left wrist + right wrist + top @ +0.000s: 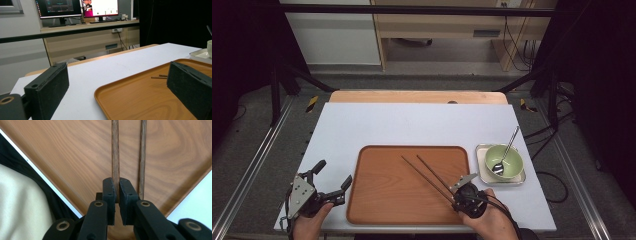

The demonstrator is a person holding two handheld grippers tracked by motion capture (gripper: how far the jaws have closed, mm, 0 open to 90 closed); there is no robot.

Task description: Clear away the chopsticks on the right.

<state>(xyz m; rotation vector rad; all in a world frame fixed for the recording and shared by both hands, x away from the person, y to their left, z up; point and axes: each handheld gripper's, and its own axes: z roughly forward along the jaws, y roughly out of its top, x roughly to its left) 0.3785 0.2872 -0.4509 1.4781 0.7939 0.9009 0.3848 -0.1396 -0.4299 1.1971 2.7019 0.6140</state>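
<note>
**Chopsticks gripped at their ends over the tray**

The right gripper (117,188) had its jaws pinched shut on one chopstick (115,150); the other chopstick (142,155) lay just beside it, both angled across the tray (377,200). The left gripper (332,181) waited wide open and empty beside the tray, likely in reserve.

Beyond the white-topped table (362,125): grey floor (422,80), a pale wooden desk (90,42) carrying two lit monitors (100,7), a white wall (20,50) left of that desk, black curtains (175,22) to its right.
</note>
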